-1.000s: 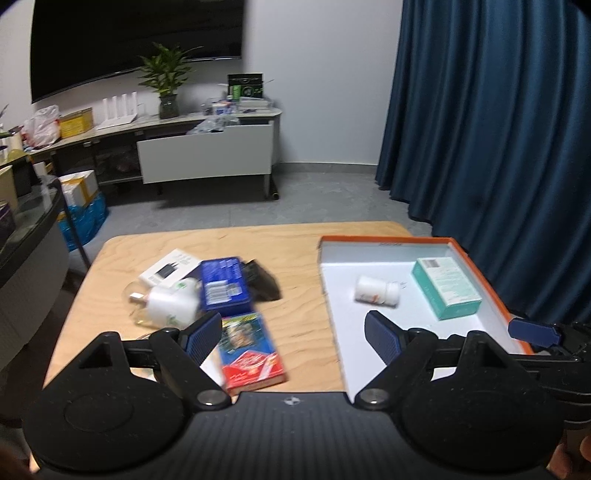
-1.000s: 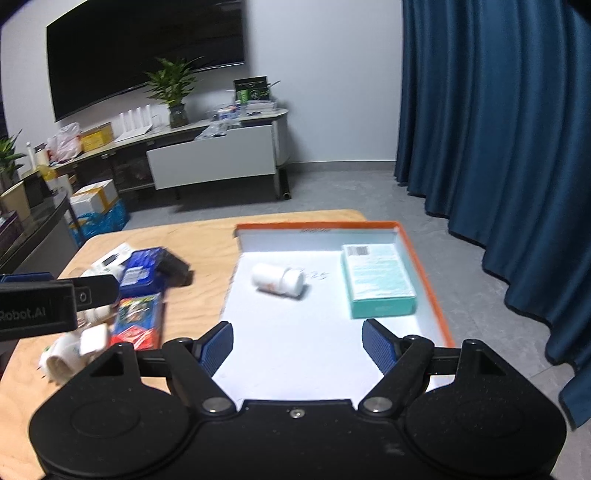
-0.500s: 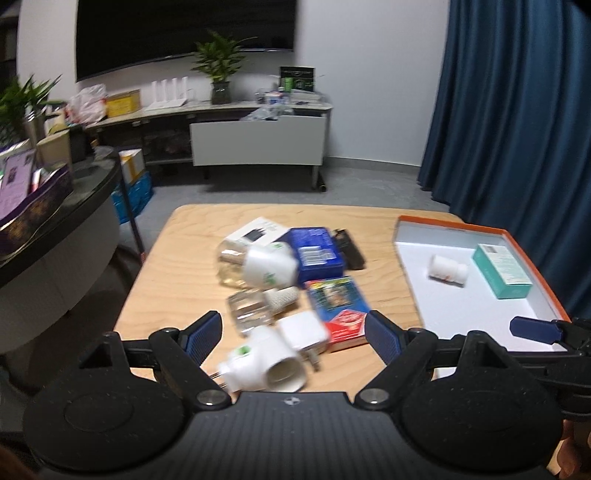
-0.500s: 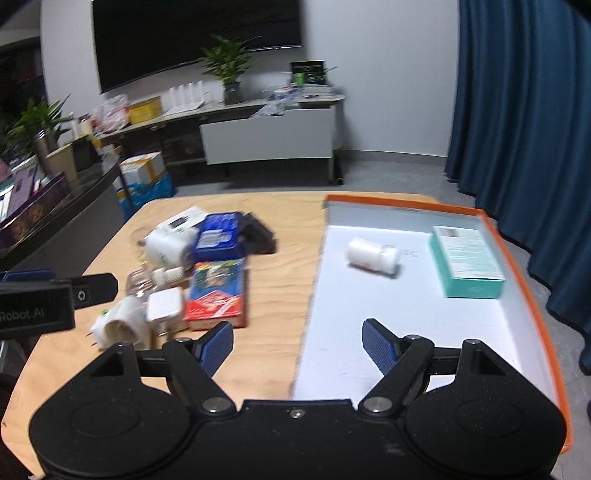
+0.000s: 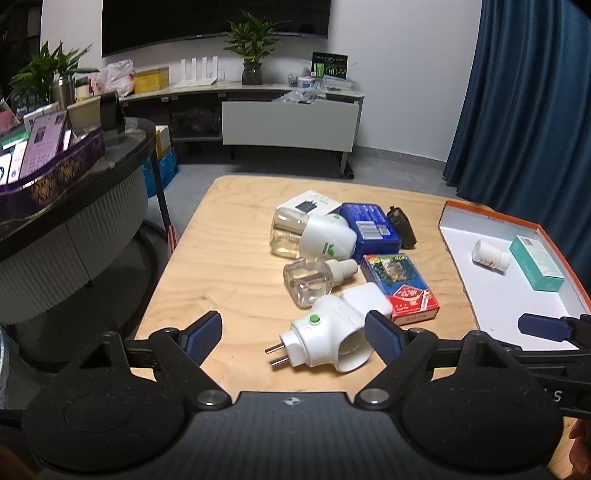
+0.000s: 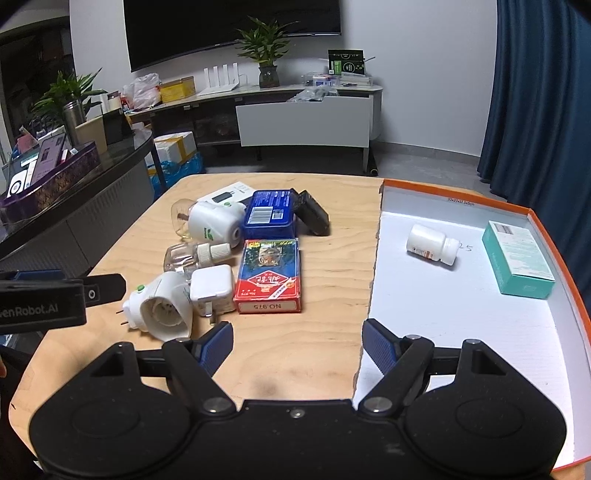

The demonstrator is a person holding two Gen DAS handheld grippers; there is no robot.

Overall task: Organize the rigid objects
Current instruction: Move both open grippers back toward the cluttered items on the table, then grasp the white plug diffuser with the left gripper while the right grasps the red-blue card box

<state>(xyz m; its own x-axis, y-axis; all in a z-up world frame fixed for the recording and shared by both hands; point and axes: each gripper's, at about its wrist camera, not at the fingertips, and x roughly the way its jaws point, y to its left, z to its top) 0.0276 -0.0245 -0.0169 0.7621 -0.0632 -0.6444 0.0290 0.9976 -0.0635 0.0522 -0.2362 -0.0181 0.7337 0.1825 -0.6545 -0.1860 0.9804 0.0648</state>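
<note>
We log rigid items clustered mid-table (image 5: pixel 229 258): 2 white plug-in vaporizers (image 5: pixel 325 341), 1 clear refill bottle (image 5: pixel 314 278), 1 card pack (image 5: pixel 400 286), 1 blue tin (image 5: pixel 369 230). In tray (image 6: pixel 461 325), R side: 1 pill bottle (image 6: pixel 432 244), 1 teal box (image 6: pixel 517 258). Left gripper (image 5: pixel 293 332) & right gripper (image 6: pixel 297 349) both wide, nothing held.

left gripper (image 5: pixel 293 334) jaws apart, empty | white plug-in vaporizer (image 5: pixel 321 341) between jaws on table (image 5: pixel 229 266)

Upper frame: a dark screen (image 6: pixel 236 33) on the white wall, a potted plant (image 6: pixel 267 55) on the long sideboard (image 6: pixel 303 107). Blue curtain (image 6: pixel 543 92) fills the right edge.
</note>
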